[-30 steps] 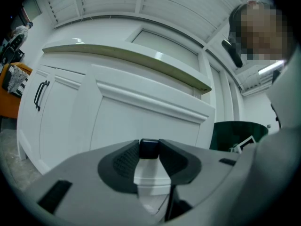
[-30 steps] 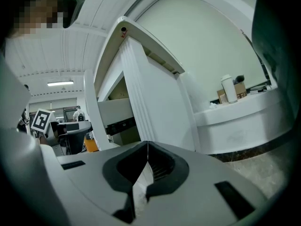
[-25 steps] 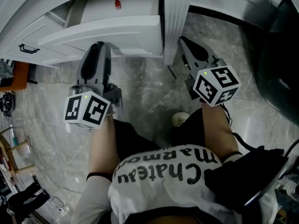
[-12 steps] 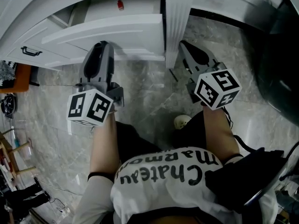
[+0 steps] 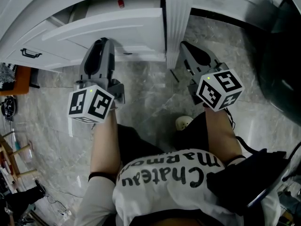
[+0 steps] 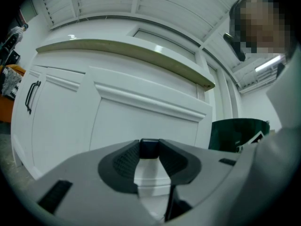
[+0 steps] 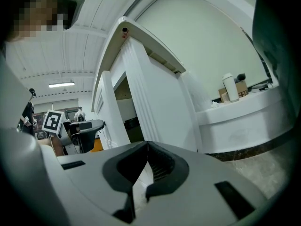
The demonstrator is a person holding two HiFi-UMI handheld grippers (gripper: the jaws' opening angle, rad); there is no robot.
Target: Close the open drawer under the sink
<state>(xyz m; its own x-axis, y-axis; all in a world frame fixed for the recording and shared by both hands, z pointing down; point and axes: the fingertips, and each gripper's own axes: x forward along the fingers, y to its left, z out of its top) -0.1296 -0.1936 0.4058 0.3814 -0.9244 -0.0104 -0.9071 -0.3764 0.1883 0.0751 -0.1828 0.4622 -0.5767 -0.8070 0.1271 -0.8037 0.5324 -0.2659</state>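
Left tool [image 5: 101, 43], jaws closed and empty, points its tip at the open white drawer's [image 5: 127, 29] front; right tool [image 5: 185, 44], closed and empty, hovers beside the cabinet pilaster [image 5: 178, 18].

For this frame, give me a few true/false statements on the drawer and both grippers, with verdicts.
1. The drawer stands pulled out. True.
2. The left gripper has its jaws wide apart. False: they are together, with nothing between them, pointing at the drawer's front.
3. The right gripper is clamped on the drawer's front. False: it is shut on nothing, beside the white pilaster.
4. A small red thing shows inside the drawer. True.
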